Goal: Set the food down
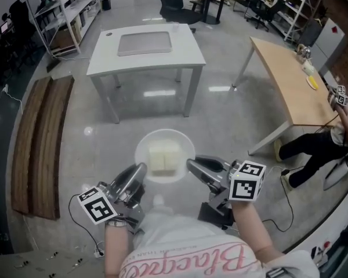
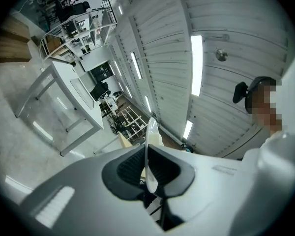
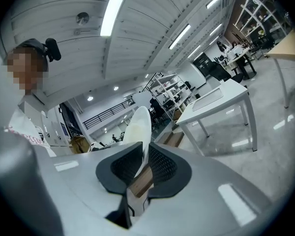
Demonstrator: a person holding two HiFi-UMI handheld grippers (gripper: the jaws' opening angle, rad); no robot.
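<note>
A round white plate (image 1: 187,146) carrying two pale yellow blocks of food (image 1: 165,158) is held out in front of me above the floor. My left gripper (image 1: 141,168) is shut on the plate's left rim and my right gripper (image 1: 189,164) is shut on its right rim. In the left gripper view the plate (image 2: 151,132) shows edge-on, pinched between the dark pads (image 2: 127,170). The right gripper view also has the plate (image 3: 137,124) edge-on between the pads (image 3: 162,167), with pale food on its left face.
A white table (image 1: 145,48) with a grey mat (image 1: 144,43) stands straight ahead. A wooden table (image 1: 290,80) with small items is at the right, where a seated person (image 1: 319,146) holds another marker cube. Wooden boards (image 1: 40,143) lie on the floor at left. Shelving (image 1: 64,10) stands far left.
</note>
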